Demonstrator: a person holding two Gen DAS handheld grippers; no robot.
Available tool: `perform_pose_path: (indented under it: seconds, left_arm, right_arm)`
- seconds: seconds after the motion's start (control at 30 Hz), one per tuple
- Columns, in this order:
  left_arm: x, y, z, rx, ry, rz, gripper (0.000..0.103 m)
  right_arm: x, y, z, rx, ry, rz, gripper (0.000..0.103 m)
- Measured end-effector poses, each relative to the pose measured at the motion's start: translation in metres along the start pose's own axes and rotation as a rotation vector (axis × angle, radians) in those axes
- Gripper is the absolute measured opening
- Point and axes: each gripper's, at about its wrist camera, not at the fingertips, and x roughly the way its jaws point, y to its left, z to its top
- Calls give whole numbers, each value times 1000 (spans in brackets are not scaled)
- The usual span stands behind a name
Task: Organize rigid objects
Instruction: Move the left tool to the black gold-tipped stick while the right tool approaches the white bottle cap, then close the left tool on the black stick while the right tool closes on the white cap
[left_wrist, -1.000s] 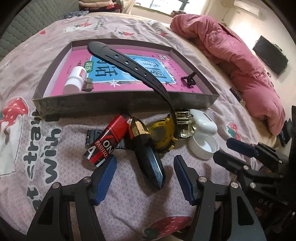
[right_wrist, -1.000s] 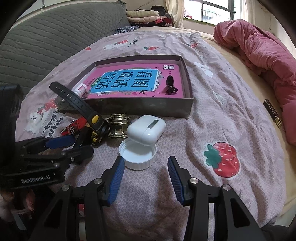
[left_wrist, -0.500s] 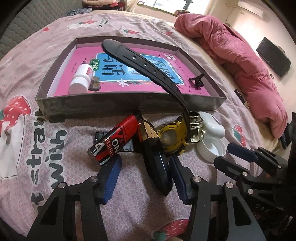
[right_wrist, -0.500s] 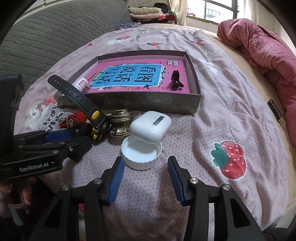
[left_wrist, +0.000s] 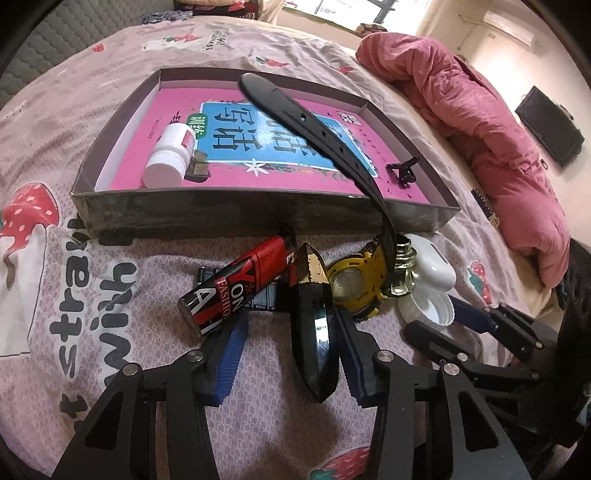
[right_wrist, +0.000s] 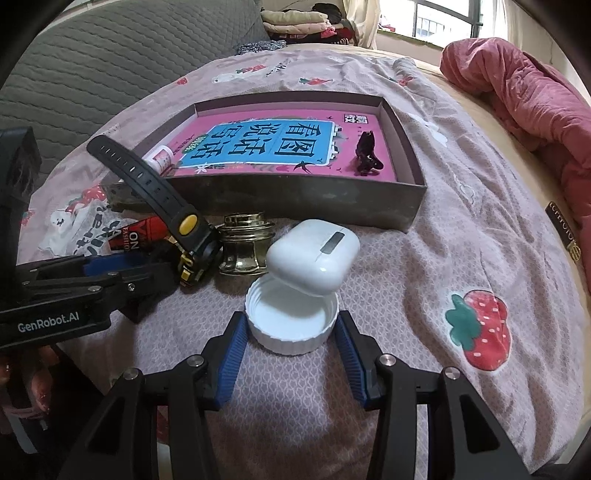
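Note:
A dark faceted pointed piece (left_wrist: 314, 325) lies on the bedspread between the fingers of my left gripper (left_wrist: 290, 350). Its jaws are closing; a gap still shows on the left side. A red tube (left_wrist: 236, 291) lies by the left fingertip. Beyond are a yellow watch (left_wrist: 351, 284) with its black strap (left_wrist: 314, 125) sticking up, a brass piece (left_wrist: 404, 269) and a white earbud case (right_wrist: 314, 254). The case leans on a white cap (right_wrist: 291, 321). My right gripper (right_wrist: 291, 332) is open, its pads flanking the cap.
A shallow box (left_wrist: 258, 210) with a pink book inside holds a white bottle (left_wrist: 168, 155) and a black clip (left_wrist: 404, 171). A pink quilt (left_wrist: 480, 129) is heaped on the right. A grey padded headboard (right_wrist: 92, 74) stands at the left. The grippers are side by side.
The left jaws have narrowed around the dark pointed piece as the gripper came closer. The right gripper has sunk forward, so the white cap now sits between its fingers.

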Motion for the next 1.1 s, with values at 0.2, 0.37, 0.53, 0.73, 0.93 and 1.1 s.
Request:
perform_pose_path:
  seconds: [0.2, 0.37, 0.53, 0.73, 0.93, 1.1]
  left_arm:
    - [6, -3, 3, 8, -5, 12, 50]
    - [10, -5, 4, 12, -12, 19, 50]
    - [12, -4, 4, -2, -14, 7, 49]
    - [14, 1, 6, -15, -20, -17, 51]
    - [16, -4, 8, 19, -13, 7, 49]
    - [15, -8, 6, 48, -4, 18, 42]
  right_arm:
    - [7, 0, 2, 13, -7, -1, 51]
    - [9, -2, 2, 21, -11, -1, 51]
    - [11, -2, 3, 23, -10, 3, 52]
    - [10, -3, 3, 30, -9, 10, 51]
    - [9, -6, 3, 41, -5, 27, 50]
    - [9, -7, 4, 45, -3, 34, 50]
